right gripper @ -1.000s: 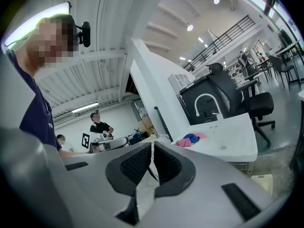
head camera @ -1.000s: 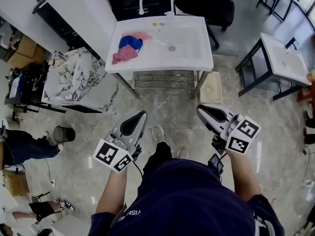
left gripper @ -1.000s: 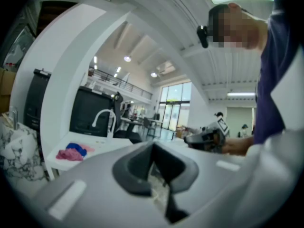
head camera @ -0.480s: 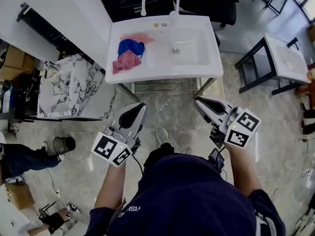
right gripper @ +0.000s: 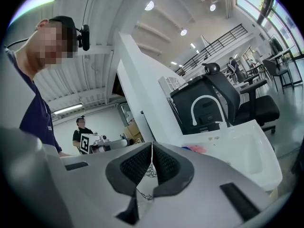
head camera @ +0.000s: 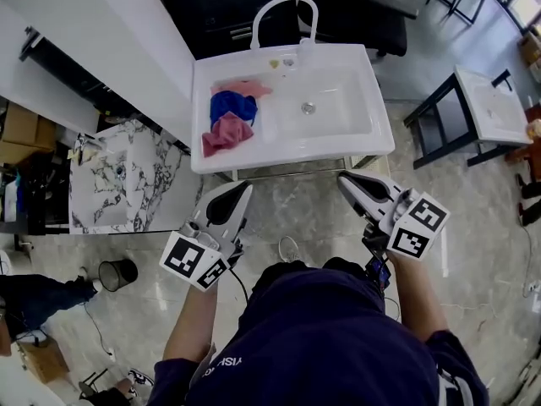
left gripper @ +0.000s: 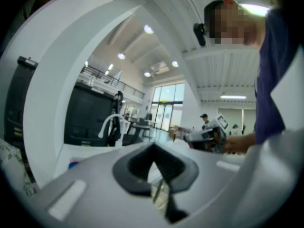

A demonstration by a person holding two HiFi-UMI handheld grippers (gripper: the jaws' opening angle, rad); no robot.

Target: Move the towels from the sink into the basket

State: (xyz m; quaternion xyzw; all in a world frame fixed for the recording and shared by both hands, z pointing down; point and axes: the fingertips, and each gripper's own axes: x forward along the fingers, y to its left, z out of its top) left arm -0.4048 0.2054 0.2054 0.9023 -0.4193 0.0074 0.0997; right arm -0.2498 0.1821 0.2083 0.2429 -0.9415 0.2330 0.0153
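Stepping closer to the sink (head camera: 296, 154), left gripper (head camera: 244, 190) and right gripper (head camera: 343, 180) fingers pressed together, empty, towels (head camera: 230, 121) heaped at its left end, nearly within reach.

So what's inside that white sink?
Three towels bunch at the left side of the sink: a pale pink towel, a blue towel and a darker pink towel. The basin's drain shows. Whatever lies under the towels is covered.
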